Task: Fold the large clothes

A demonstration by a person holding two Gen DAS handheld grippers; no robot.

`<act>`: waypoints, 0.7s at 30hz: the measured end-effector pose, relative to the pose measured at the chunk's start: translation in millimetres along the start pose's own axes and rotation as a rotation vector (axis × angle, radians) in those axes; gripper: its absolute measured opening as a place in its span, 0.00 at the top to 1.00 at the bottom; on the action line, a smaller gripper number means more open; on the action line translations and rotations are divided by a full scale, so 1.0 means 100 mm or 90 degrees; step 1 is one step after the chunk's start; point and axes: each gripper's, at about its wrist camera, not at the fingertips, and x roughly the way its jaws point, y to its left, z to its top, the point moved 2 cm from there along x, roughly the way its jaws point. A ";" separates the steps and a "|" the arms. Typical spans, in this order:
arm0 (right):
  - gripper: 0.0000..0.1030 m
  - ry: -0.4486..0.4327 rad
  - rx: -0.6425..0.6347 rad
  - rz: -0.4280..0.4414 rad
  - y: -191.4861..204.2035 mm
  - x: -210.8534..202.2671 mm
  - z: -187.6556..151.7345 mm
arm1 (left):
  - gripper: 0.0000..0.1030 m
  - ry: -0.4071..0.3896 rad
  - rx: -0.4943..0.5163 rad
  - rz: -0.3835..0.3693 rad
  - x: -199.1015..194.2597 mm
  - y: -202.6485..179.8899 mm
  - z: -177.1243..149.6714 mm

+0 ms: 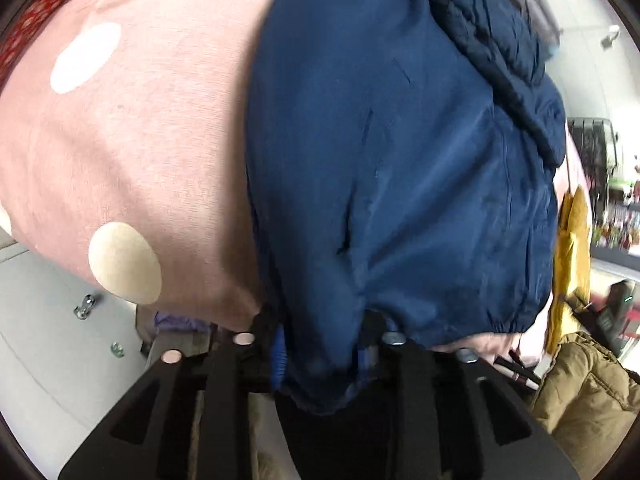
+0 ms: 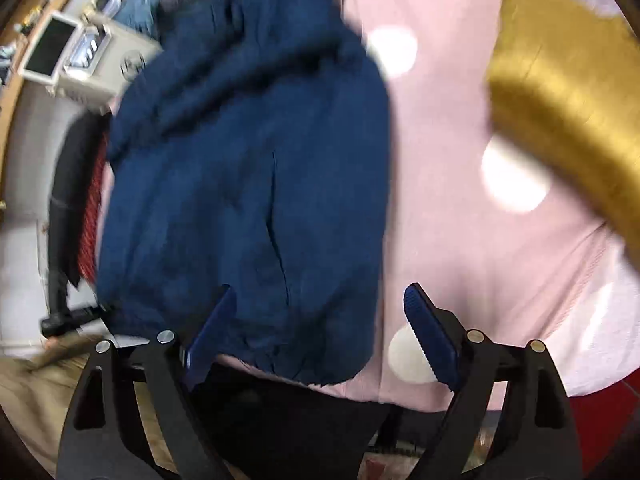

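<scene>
A navy blue jacket [image 1: 400,168] lies on a pink sheet with white dots [image 1: 132,140]. My left gripper [image 1: 320,356] is shut on the jacket's lower hem, and the cloth bunches between its blue pads. In the right wrist view the same jacket [image 2: 248,184] lies folded on the pink sheet [image 2: 460,208]. My right gripper [image 2: 320,300] is open and holds nothing. Its left pad [image 2: 212,320] lies over the jacket's near edge and its right pad [image 2: 428,328] over the pink sheet.
A mustard yellow garment [image 2: 560,92] lies on the sheet at the right, and also shows in the left wrist view [image 1: 572,248]. An olive padded garment [image 1: 588,392] sits at the lower right. A beige appliance [image 2: 84,56] stands on the far left.
</scene>
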 end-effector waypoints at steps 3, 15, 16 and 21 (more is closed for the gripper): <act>0.18 0.033 0.026 0.014 -0.17 0.30 -0.17 | 0.31 -0.051 -0.032 -0.006 -0.17 0.20 -0.01; 0.37 0.074 0.006 0.096 -0.18 0.76 -0.30 | 0.09 -0.023 0.096 0.027 0.58 -0.15 0.17; 0.61 0.079 0.007 0.090 -0.14 0.77 -0.30 | 0.20 -0.034 0.102 0.026 0.58 -0.23 0.20; 0.80 0.062 -0.005 0.132 -0.11 0.38 -0.35 | 0.81 -0.033 0.134 -0.007 0.35 -0.49 0.28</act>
